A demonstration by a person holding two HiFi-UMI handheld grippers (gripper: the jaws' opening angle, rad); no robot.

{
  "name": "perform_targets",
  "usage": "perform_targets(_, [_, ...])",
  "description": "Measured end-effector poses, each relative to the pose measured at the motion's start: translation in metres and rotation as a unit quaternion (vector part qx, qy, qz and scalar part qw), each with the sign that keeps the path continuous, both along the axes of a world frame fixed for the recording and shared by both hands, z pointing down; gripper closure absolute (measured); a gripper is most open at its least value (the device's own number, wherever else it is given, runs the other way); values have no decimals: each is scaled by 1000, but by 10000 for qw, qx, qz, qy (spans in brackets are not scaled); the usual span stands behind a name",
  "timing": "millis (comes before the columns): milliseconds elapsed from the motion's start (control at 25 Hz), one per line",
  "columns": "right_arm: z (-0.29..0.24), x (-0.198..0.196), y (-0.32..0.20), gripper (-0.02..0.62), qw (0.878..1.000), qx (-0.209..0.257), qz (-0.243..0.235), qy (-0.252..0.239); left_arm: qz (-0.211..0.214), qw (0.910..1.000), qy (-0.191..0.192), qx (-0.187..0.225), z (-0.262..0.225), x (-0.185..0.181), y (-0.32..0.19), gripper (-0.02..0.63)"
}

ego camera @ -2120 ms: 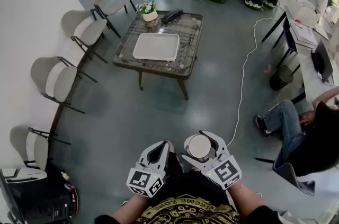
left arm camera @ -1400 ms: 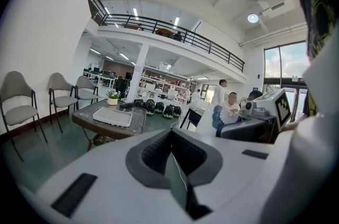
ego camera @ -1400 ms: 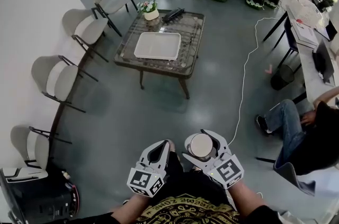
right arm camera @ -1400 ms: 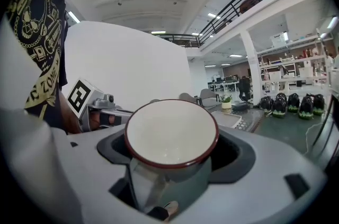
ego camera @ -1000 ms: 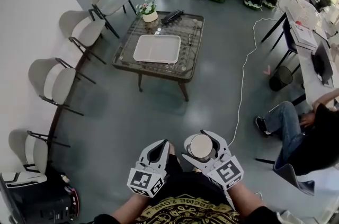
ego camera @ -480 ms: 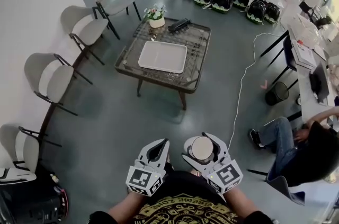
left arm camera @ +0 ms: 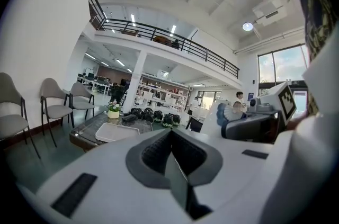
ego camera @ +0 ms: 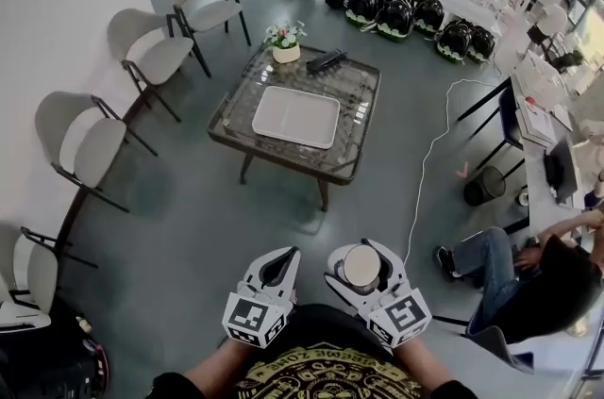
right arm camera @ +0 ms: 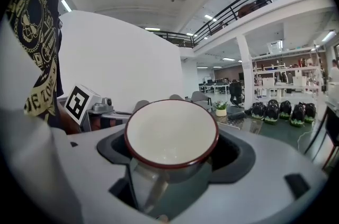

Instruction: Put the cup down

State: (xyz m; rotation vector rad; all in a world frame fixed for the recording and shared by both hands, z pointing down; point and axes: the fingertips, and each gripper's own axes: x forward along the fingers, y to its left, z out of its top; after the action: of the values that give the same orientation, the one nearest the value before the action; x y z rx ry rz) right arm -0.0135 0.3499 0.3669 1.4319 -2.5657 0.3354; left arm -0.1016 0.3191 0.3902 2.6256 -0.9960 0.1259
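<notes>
The cup (ego camera: 360, 267), white inside with a dark red rim, sits upright and looks empty. The right gripper (ego camera: 363, 254) is clamped around its body, close in front of the person's waist. It hangs over bare floor, well apart from any surface that could take it. The left gripper (ego camera: 276, 265) is just beside it, jaws pressed together on nothing. The likeliest place to set the cup is the glass table (ego camera: 363, 95) ahead, which carries a white tray (ego camera: 295, 116) in the middle and a small flower pot (ego camera: 286, 51) and a dark object (ego camera: 327, 60) at the far edge. To do this well, I would carry the cup level to the near side of the table. It should come straight down onto the tray or bare glass, away from the pot. The jaws should part only once the base rests flat, then back off without dragging the rim. The white cable (ego camera: 429, 152) on the floor to the right is worth stepping around.
</notes>
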Motion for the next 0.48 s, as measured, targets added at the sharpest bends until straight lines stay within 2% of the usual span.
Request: perform_targets(480, [-15, -24, -35, 190, 9993, 150, 332, 113, 152, 9997, 78, 176, -9, -34, -33, 601])
